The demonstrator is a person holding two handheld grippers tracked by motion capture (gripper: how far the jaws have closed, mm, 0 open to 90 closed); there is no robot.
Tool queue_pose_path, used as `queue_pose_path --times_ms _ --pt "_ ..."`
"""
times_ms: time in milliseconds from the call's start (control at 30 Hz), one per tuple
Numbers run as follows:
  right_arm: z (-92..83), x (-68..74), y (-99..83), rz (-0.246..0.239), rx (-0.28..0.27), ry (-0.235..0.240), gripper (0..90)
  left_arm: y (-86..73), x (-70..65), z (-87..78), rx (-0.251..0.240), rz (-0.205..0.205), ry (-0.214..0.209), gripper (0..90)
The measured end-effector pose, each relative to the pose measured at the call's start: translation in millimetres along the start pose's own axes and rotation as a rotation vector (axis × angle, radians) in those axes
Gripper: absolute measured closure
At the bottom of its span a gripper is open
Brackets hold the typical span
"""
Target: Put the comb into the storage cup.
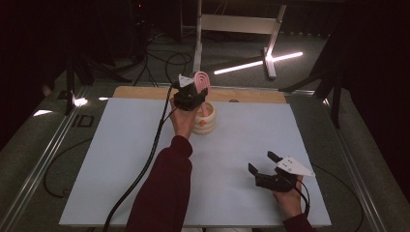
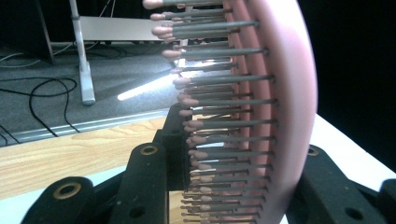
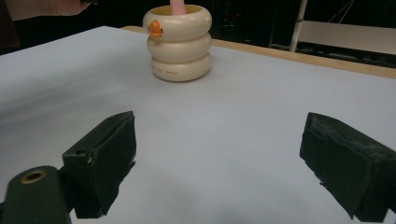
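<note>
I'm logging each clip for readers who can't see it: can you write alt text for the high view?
The left gripper, jaws shut on a pink hairbrush, holds it over a cream ringed holder near the far edge of a white table mat. The right gripper rests open and empty at the near right.

The right claw (image 3: 219, 163) stands open, its two black jaws wide apart above the pale table (image 3: 243, 107), nothing between them. Beyond, a cream ribbed cup (image 3: 179, 44) with an orange mark stands upright, a pink handle (image 3: 177, 6) rising from it.
</note>
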State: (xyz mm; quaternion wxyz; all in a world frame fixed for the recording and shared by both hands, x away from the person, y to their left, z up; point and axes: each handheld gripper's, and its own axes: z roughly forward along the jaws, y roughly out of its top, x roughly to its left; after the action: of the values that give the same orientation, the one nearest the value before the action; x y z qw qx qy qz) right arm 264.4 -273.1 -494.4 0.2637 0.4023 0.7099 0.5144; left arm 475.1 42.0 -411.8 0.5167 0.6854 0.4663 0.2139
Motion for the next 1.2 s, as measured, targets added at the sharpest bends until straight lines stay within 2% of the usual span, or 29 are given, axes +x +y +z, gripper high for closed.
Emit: queue_pose_path --times_ms 267,1200 --pt "0.2 0.6 -0.6 0.0 0.001 -0.002 10.7 -3.2 -0.7 2.0 0.01 0.005 0.003 64.1" --pt "0.5 1.3 -1.4 -0.004 0.009 -0.002 10.8 -18.9 -0.6 7.5 0.035 -0.015 -0.003 64.1"
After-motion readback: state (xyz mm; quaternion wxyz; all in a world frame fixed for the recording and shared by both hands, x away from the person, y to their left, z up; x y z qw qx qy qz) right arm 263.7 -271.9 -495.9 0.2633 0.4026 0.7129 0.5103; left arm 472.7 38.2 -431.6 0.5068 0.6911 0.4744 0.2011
